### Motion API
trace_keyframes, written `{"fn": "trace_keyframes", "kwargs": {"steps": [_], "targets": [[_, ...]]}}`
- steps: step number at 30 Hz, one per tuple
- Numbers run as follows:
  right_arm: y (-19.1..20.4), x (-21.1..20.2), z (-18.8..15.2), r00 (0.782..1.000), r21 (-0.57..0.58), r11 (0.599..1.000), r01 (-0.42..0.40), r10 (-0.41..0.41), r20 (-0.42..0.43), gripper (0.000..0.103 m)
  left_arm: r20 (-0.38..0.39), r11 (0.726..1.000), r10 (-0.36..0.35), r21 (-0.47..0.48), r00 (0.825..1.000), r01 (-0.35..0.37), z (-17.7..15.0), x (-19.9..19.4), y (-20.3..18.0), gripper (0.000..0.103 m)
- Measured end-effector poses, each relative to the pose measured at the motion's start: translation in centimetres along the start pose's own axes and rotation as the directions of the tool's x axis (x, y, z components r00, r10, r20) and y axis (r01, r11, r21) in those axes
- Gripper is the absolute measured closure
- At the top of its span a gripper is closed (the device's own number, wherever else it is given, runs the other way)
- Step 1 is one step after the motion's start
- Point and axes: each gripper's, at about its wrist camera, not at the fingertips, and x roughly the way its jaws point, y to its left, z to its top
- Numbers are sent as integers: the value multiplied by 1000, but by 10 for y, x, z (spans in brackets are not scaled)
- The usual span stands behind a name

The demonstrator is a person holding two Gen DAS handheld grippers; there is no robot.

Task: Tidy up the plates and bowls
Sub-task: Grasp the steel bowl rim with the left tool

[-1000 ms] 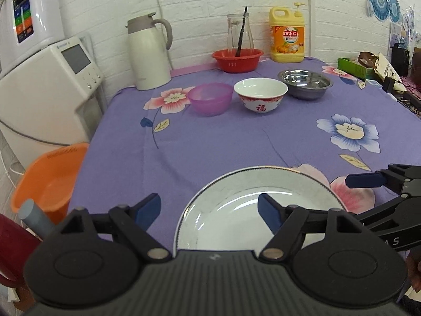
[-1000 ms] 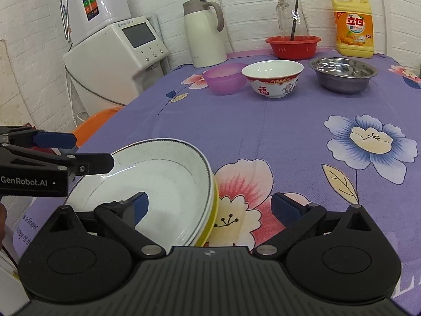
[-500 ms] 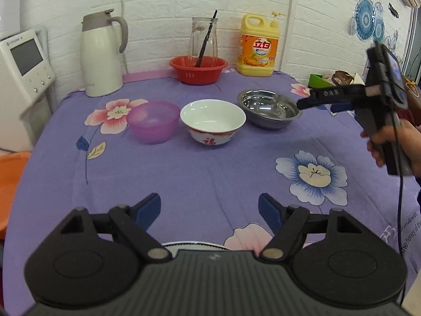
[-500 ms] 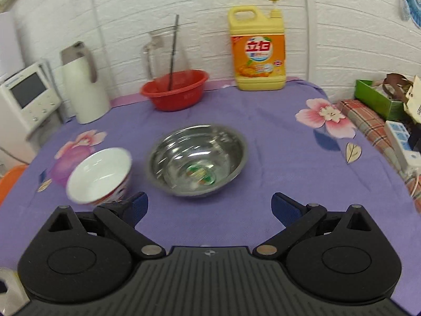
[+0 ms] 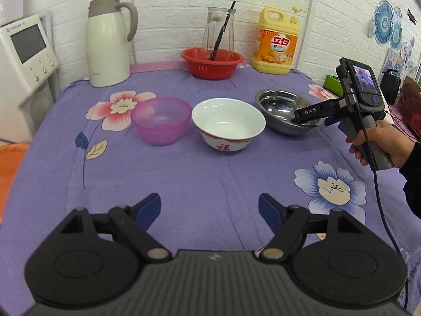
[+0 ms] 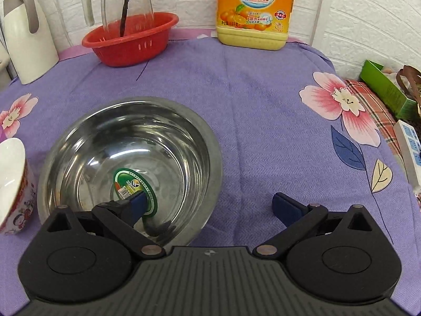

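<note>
Three bowls stand in a row on the purple flowered cloth: a pink plastic bowl (image 5: 161,120), a white china bowl (image 5: 228,125) with red marks, and a steel bowl (image 5: 285,114). My left gripper (image 5: 209,209) is open and empty, well short of the bowls. My right gripper (image 6: 213,205) is open and straddles the near right rim of the steel bowl (image 6: 126,163): its left finger is inside the bowl, its right finger outside. In the left wrist view the right gripper (image 5: 310,115) hangs over the steel bowl. The white bowl's edge (image 6: 11,184) shows at left.
At the back stand a white thermos jug (image 5: 106,43), a red basket (image 5: 211,62) with a glass carafe (image 5: 218,34), and a yellow detergent bottle (image 5: 276,43). A white appliance (image 5: 23,60) is at left. A green box (image 6: 381,87) and power strip (image 6: 410,144) lie off the right edge.
Both grippers moved forward from the stacked plates at the front, which are now out of view. The right gripper closed in on the steel bowl and set one finger inside its rim.
</note>
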Motion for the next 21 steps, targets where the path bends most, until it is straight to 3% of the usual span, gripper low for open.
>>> {"fn": "trace_keyframes", "kwargs": {"steps": [12,21], "targets": [[3,-24,-23,996,-49,999,-21,16,-87,0,13,999,-36,-17,999,37,-2,-14,-9,27],[20,-74,-86,993,-144,986,-81,67,-99,0,18,998,-62,15,998,62,-14,-30,-31,27]]}}
